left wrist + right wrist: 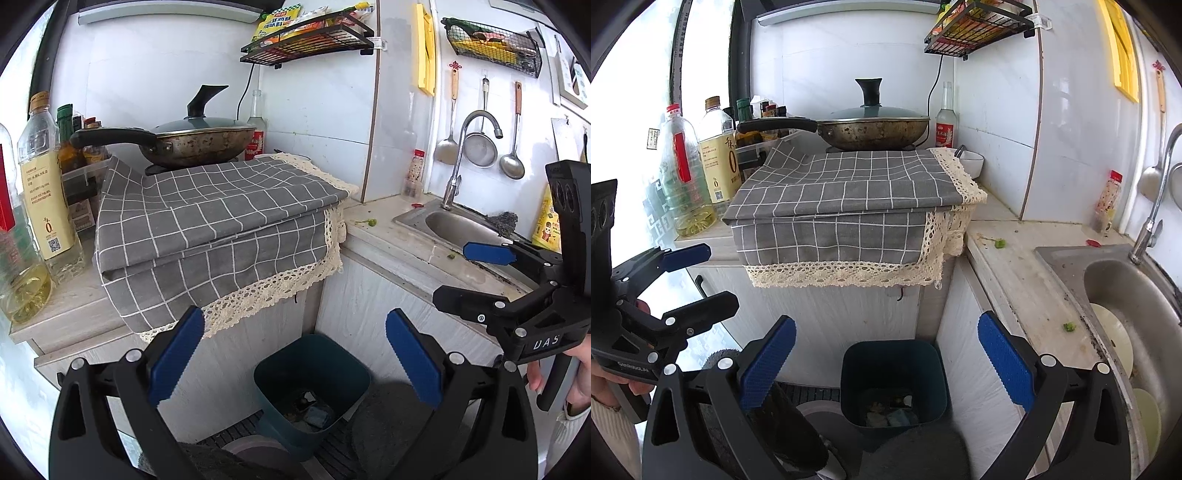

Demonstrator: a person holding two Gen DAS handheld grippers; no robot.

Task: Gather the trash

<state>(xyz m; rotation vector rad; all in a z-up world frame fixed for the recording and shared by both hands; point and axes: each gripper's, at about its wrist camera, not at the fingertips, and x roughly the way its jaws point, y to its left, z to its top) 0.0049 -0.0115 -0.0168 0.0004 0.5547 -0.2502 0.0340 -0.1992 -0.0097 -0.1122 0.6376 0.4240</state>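
1 bin [894, 384], 2 green scraps [999, 243], 2 tongs [295, 360] wide

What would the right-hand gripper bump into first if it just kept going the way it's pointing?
Probably the dark green trash bin on the floor. The right gripper is open and empty, and the bin's open top sits between its fingers. Depth is hard to judge through the fisheye, so it might instead reach the white cabinet front behind.
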